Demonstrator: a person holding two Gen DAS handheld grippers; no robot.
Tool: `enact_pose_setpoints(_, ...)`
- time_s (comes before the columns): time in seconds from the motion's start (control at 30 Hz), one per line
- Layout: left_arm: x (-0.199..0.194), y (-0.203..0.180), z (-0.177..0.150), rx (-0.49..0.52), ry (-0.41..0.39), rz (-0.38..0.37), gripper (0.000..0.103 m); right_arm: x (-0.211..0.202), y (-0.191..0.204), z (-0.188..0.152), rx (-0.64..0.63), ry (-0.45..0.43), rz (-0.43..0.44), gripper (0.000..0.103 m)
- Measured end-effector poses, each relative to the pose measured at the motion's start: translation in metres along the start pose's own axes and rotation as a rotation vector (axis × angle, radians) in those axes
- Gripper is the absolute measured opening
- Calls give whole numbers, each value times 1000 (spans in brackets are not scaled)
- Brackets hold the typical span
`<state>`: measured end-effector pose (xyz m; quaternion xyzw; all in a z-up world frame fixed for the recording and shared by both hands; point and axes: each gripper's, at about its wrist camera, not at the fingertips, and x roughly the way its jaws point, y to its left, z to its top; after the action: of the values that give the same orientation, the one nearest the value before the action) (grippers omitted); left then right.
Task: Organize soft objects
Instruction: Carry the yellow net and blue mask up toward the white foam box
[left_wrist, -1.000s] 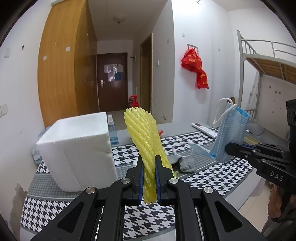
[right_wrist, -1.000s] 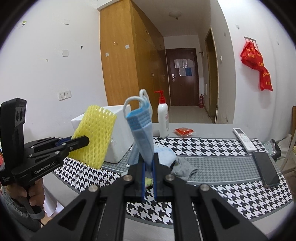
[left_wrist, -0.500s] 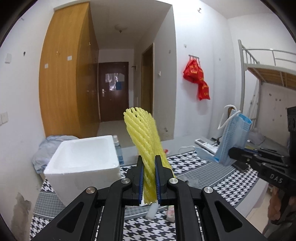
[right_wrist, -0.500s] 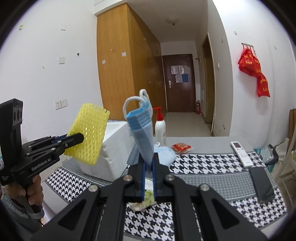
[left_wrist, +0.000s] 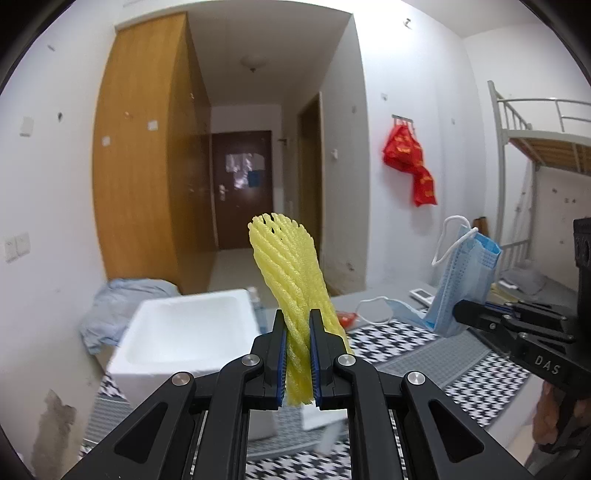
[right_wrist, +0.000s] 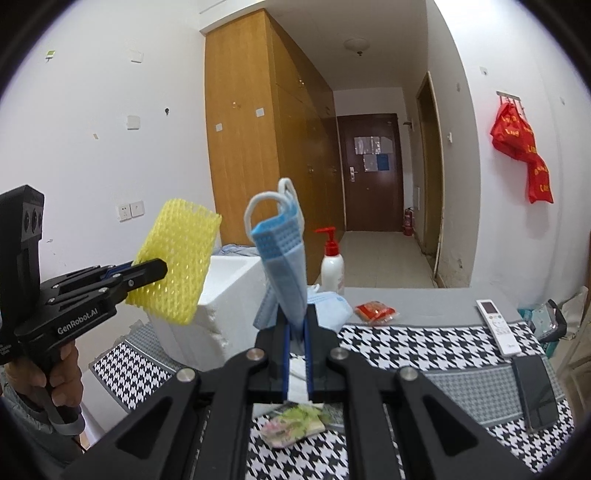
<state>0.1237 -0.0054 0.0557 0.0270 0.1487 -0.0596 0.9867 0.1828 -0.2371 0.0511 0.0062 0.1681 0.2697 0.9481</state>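
Observation:
My left gripper (left_wrist: 298, 321) is shut on a yellow foam net sleeve (left_wrist: 291, 266) that stands up between the blue pads. In the right wrist view the same left gripper (right_wrist: 159, 267) holds the yellow sleeve (right_wrist: 175, 262) at the left, above the near side of the white foam box (right_wrist: 221, 295). My right gripper (right_wrist: 297, 325) is shut on a folded blue face mask (right_wrist: 286, 254) with white ear loops. Seen from the left wrist, the right gripper (left_wrist: 460, 314) holds that mask (left_wrist: 461, 280) at the right. The open white foam box (left_wrist: 188, 336) sits below and left of the sleeve.
A houndstooth cloth (right_wrist: 424, 350) covers the table. On it lie a pump bottle (right_wrist: 331, 264), a red packet (right_wrist: 375, 312), a white remote (right_wrist: 496, 326), a dark phone (right_wrist: 535, 391) and a floral pouch (right_wrist: 295, 424). More blue masks (right_wrist: 332, 306) lie behind the right gripper.
Both grippers have risen with their loads still clamped. The table and foam box now sit lower in both views, and the inside of the box shows from above.

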Motion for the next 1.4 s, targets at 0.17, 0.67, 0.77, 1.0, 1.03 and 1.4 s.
enact_pose_setpoints(0.17,6,15,3,-8,4,15,11,10,10,6,-12,-12,17,9)
enact_pose_setpoints(0.67,5,39,11,-33,-9,64,11,34,27,20,-34,-4,49,9)
enact_pose_setpoints(0.77,8,46,11,-42,0,90,11,41,30,23,-40,2,64,9)
enact_pose_setpoints(1.0,13,63,13,-61,18,145,11,56,43,31,-58,15,101,9)
enact_pose_setpoints(1.03,12,65,12,-64,17,151,11,58,45,32,-61,16,105,9)
enact_pose_setpoints(1.4,8,86,12,-88,17,257,11,87,70,46,-115,54,189,9)
